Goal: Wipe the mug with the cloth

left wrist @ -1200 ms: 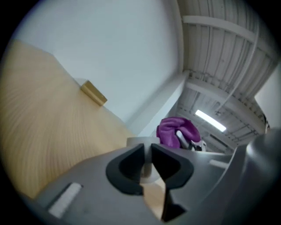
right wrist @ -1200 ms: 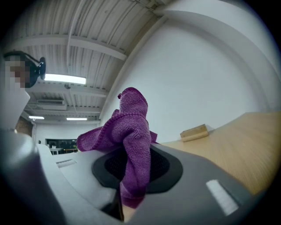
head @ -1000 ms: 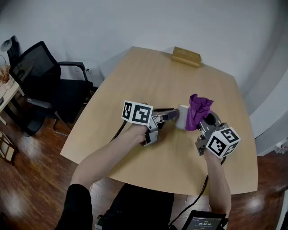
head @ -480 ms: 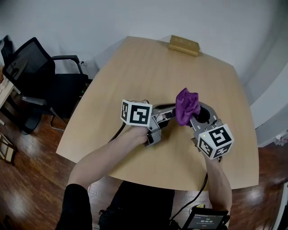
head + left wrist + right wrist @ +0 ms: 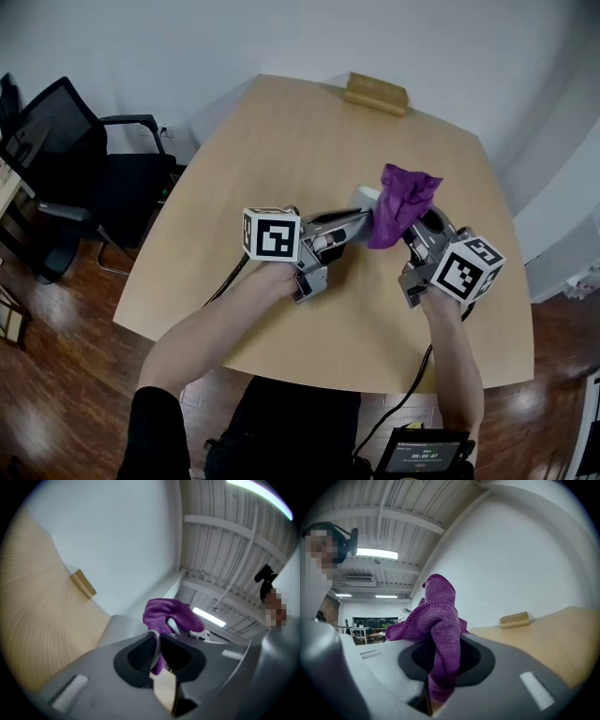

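Jaws closing on the white ceramic mug (image 5: 362, 198) wall (left gripper (image 5: 356, 223)), clenched on the purple fabric cloth (image 5: 401, 195) (right gripper (image 5: 415, 236)): mid-wipe, with the next move probably needing an unwiped side.

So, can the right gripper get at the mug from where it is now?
Probably yes. The right gripper, shut on the purple cloth, sits beside the mug, with the cloth seemingly against it. The left gripper, jaws closing on the mug, holds it from the other side, so nothing stands between.
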